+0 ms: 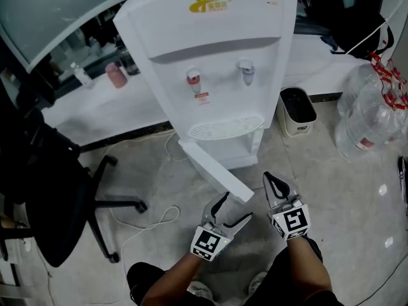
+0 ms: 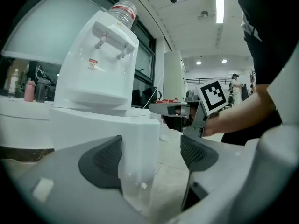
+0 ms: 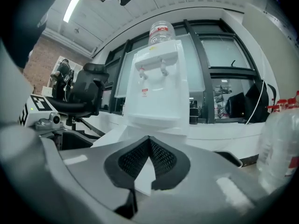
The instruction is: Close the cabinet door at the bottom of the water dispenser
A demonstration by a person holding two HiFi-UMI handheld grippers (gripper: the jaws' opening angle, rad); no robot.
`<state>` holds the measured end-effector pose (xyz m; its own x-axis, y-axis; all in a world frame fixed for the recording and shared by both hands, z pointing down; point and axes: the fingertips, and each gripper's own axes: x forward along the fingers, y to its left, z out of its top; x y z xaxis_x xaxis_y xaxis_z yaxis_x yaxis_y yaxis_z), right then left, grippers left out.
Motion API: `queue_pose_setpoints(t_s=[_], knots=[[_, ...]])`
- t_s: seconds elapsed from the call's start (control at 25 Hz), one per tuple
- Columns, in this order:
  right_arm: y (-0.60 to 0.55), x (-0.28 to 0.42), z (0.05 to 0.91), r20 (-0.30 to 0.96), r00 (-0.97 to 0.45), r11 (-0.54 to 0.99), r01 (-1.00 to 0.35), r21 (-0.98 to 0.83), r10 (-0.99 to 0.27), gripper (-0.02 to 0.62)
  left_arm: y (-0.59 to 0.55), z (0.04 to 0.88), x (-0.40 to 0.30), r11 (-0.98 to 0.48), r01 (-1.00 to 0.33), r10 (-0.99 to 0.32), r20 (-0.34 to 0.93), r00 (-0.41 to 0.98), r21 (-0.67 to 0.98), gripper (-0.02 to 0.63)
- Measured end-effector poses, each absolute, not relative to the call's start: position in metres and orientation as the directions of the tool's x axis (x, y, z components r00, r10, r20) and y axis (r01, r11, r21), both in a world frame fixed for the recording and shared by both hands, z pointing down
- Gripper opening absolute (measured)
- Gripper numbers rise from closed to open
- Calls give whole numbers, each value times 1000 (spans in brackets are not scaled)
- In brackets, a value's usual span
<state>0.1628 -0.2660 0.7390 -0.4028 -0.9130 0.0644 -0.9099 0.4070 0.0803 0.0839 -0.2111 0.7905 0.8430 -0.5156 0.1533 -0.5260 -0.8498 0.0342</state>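
Here the door (image 1: pixel 215 172) juts from the dispenser (image 1: pixel 210 56) base toward the person, its free edge between the left gripper's (image 1: pixel 233 210) wide-apart jaws, unclamped. The right gripper (image 1: pixel 275 182), jaws together and empty, sits just right of that edge, so the left looks better placed to swing it shut.

Bright, even light from ceiling strips (image 2: pixel 220 8); glare spots on the glossy floor (image 1: pixel 383 190) at right; gripper views fisheye-curved, corners dark, foreground soft

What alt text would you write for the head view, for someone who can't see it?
A white water dispenser stands with its bottom cabinet door swung open toward the viewer. Below it, the left gripper has its jaws open around the door's free edge, and the right gripper, shut, is just beside it.
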Motion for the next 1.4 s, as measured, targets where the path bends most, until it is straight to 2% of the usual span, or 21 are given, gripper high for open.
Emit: queue_pose_setpoints(t_s=[0.24,0.48,0.84,1.04,1.4], knots=[[-267,178,748,70,-369,372,-927,47,-927,4,-233,788,105,-867,-498,-489,142,861,30,391],[-265,198,755,94,-323,326,-945,17,-942,4,-253,786,128,-882,-471,-465,140,874,8,394],[-259,196,754,153,-325,338,-938,71,-933,4,-283,786,152,-909,-415,-413,163,896,-26,393],[-259,192,756,105,-345,355,-929,104,-933,3,-304,786,161,-910,-414,-414,171,894,-38,394],[-260,186,756,112,-358,371,-919,135,-927,3,-347,783,161,-874,-486,-480,166,861,-2,411]])
